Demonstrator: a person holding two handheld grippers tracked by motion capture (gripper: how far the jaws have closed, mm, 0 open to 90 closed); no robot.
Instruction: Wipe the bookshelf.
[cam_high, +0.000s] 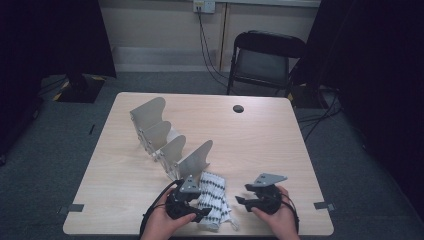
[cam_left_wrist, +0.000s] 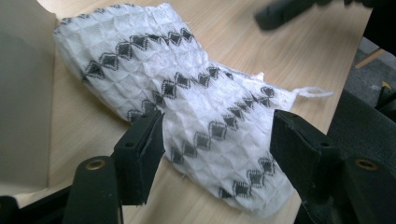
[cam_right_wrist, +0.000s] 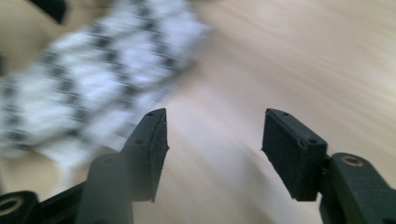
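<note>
A white folded cloth (cam_high: 212, 200) with rows of black diamonds lies on the wooden table (cam_high: 260, 140) near its front edge. In the left gripper view the cloth (cam_left_wrist: 201, 102) runs away from me, a loose loop of thread at its far corner. My left gripper (cam_high: 200, 212) (cam_left_wrist: 217, 140) stands open with its jaws astride the near end of the cloth, which is not bunched. My right gripper (cam_high: 241, 195) (cam_right_wrist: 215, 140) is open over bare wood just right of the cloth (cam_right_wrist: 84, 84), which is blurred there, with nothing between its jaws.
A beige rack (cam_high: 165, 140) of several upright curved dividers stands diagonally on the left half of the table, its nearest panel (cam_left_wrist: 23, 93) close to the cloth. A cable hole (cam_high: 238, 108) sits at the far side. A black chair (cam_high: 262, 60) stands behind the table.
</note>
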